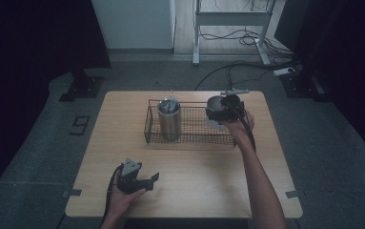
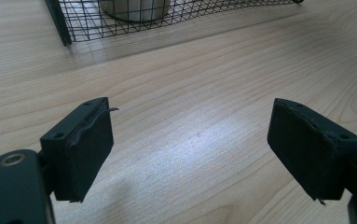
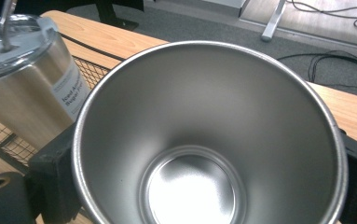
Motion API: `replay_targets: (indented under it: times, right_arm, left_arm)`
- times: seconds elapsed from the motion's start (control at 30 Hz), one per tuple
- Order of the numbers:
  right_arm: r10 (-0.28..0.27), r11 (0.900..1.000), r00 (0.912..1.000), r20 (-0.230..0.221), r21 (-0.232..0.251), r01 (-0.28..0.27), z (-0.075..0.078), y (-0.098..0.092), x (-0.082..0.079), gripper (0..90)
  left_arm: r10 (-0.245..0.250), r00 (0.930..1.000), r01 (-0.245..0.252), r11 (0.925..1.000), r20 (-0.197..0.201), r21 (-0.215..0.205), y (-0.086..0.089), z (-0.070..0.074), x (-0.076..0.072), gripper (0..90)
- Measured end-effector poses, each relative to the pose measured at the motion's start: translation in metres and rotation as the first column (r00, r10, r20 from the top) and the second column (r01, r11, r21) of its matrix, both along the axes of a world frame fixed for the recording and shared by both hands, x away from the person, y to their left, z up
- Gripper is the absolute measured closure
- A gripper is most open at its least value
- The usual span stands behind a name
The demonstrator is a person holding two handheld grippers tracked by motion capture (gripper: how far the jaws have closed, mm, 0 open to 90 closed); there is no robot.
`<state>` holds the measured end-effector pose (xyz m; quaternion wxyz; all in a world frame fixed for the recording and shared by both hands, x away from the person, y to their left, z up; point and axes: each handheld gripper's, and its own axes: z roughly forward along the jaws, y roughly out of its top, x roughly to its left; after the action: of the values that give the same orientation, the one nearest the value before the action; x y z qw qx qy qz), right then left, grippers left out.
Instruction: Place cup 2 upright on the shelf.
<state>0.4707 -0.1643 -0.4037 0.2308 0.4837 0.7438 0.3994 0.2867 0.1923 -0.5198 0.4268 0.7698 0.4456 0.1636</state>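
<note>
An open stainless steel cup [image 3: 204,140] sits between the jaws of my right gripper [image 3: 204,168], which is shut on its sides near the rim. In the high view, this right gripper [image 1: 221,110] holds the cup [image 1: 214,103] over the right end of a black wire basket [image 1: 194,139]. A lidded steel tumbler [image 1: 169,119] with a straw stands upright in the basket's left part, and the right gripper view has the tumbler [image 3: 22,88] close beside the cup. My left gripper [image 1: 150,182] rests low over the table's front. Its jaws [image 2: 190,144] are open over bare wood.
The wooden table [image 1: 123,143] has its front edge just below my left hand. The basket's near wall [image 2: 87,23] lies beyond the left jaws. Cables [image 1: 237,38] and a desk frame [image 1: 232,19] are on the floor behind the table.
</note>
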Motion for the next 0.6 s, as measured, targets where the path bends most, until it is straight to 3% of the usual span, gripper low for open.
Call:
replay_targets:
  times: [0.6]
  right_arm:
    - [-0.003,1.0,0.9998,-0.019,-0.007,0.003,-0.005,0.007,0.02,6.5]
  left_arm:
    - [-0.005,1.0,0.005,1.0,-0.002,0.0,0.0,0.001,0.0,14.5]
